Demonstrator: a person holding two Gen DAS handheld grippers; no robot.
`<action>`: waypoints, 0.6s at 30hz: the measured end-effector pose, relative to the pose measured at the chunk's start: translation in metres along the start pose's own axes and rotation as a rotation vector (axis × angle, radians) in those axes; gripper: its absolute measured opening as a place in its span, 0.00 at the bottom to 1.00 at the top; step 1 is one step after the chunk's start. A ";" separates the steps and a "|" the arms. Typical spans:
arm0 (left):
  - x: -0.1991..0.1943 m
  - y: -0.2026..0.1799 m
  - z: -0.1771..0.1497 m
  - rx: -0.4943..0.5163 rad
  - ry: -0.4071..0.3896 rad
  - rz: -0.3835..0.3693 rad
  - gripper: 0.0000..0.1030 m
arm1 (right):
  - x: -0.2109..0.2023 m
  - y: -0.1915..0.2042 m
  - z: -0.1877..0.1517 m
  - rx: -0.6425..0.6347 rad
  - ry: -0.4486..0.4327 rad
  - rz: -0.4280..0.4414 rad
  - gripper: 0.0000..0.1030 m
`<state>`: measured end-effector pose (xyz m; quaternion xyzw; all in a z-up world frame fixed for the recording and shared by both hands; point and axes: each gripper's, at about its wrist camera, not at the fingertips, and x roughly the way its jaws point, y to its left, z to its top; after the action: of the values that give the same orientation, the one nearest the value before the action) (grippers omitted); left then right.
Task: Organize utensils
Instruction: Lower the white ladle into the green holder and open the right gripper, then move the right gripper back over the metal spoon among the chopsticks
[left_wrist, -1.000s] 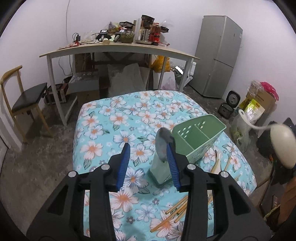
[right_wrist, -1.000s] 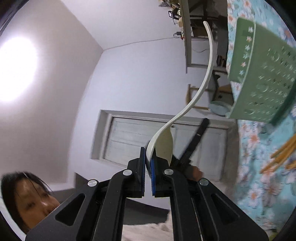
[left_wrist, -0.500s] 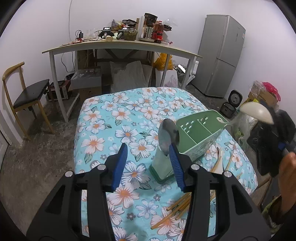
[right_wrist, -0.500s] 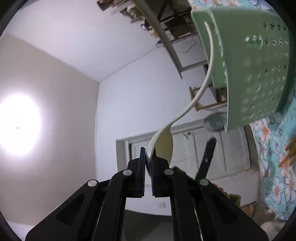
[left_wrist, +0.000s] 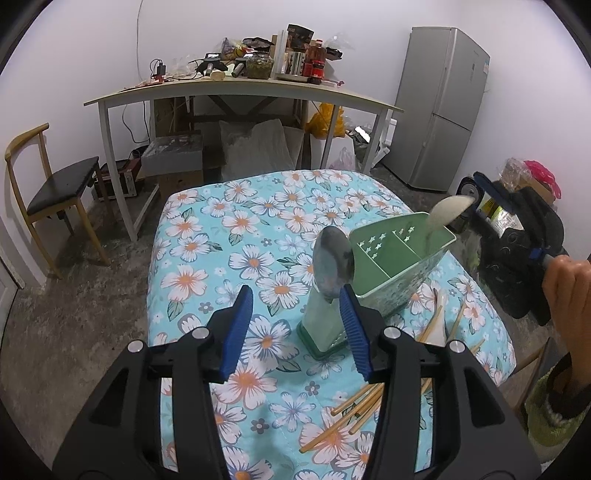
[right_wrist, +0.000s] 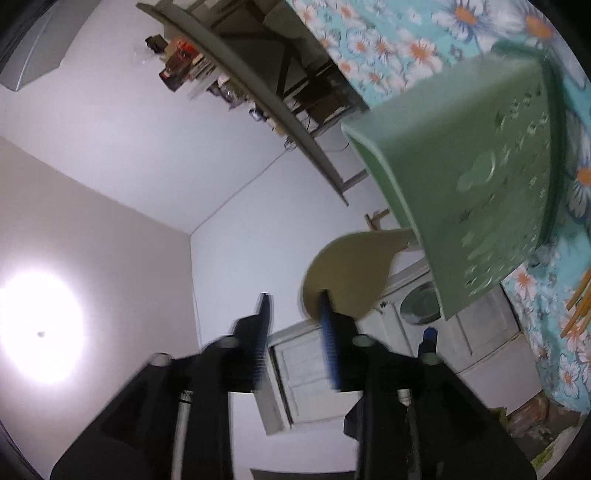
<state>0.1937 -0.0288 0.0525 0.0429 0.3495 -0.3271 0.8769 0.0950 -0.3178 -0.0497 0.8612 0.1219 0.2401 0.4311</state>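
A: Where's the white spoon now?

B: Standing handle-down in the far-right compartment of the green utensil holder, bowl sticking up past the rim. In the right wrist view the bowl shows just ahead of the right claw, against its right-hand pad.

A: Is that claw pinching it?

B: No. Its jaws have just been opening; there is a clear gap between the blue pads and nothing clamped across them. The picture is blurred, so I cannot tell whether the spoon touches the one pad or only sits in front of it.

A: And the holder?

B: Tilted on the surface, which wears a turquoise cloth with white flowers. A metal spoon stands in its near end.

A: The left claw?

B: Spread, its jaws having just widened a little, hanging over the cloth just in front of the holder. The right-hand pad sits beside the holder's near corner; nothing is gripped.

A: Anything else?

B: Wooden chopsticks lie scattered on the cloth near the holder. A person's hand holds the right claw's handle at the right edge.
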 end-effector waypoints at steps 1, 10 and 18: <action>0.000 0.000 -0.001 -0.001 -0.002 -0.001 0.49 | -0.001 -0.002 0.002 -0.002 -0.009 -0.001 0.42; -0.005 0.000 -0.013 -0.040 -0.007 -0.037 0.59 | -0.022 0.013 0.007 -0.069 -0.046 0.007 0.51; -0.004 0.006 -0.035 -0.185 -0.026 -0.091 0.67 | -0.051 0.046 -0.019 -0.433 -0.020 -0.253 0.51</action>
<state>0.1745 -0.0110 0.0280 -0.0582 0.3685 -0.3335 0.8658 0.0412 -0.3536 -0.0187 0.7292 0.1701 0.1962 0.6331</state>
